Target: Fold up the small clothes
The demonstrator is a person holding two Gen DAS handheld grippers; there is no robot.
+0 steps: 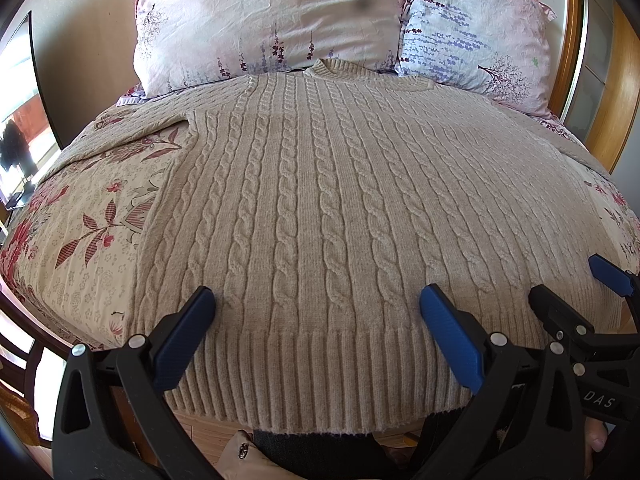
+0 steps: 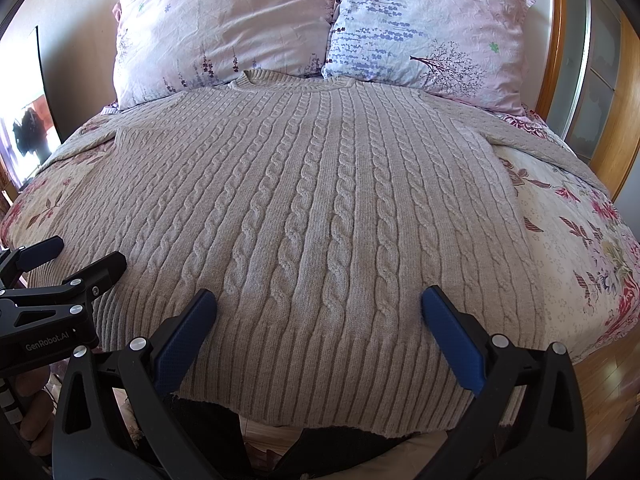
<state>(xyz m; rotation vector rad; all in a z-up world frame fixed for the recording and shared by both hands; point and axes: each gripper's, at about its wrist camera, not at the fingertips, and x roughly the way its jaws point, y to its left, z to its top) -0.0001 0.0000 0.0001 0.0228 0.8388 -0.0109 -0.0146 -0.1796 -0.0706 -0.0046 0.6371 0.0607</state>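
**Both grippers wide open over the hem of a flat sweater**

Left gripper (image 1: 316, 300), at the bottom of its own view, stood with its jaws spread wide, holding nothing; its blue fingertips (image 1: 200, 300) lay over the lower part of a beige cable-knit sweater (image 1: 320, 184), just above the ribbed hem. Whether they touched the knit could not be told. Right gripper (image 2: 318, 300) was equally wide and held nothing, lower centre of its own view, over the same hem. Each gripper appeared in the other's camera: the right at the lower right edge of the left view, the left at the lower left edge of the right view.

That sweater lay flat, collar at the upper centre of both frames, hem hanging slightly over the near edge of the bed. Its sleeves ran out toward both sides over a floral bedspread (image 1: 92, 216). Behind the collar, a pink pillow (image 1: 264, 20) stood upper left and a lavender-printed pillow (image 1: 476, 36) upper right, side by side and touching. A wooden frame (image 2: 554, 40) ran down the right edge.
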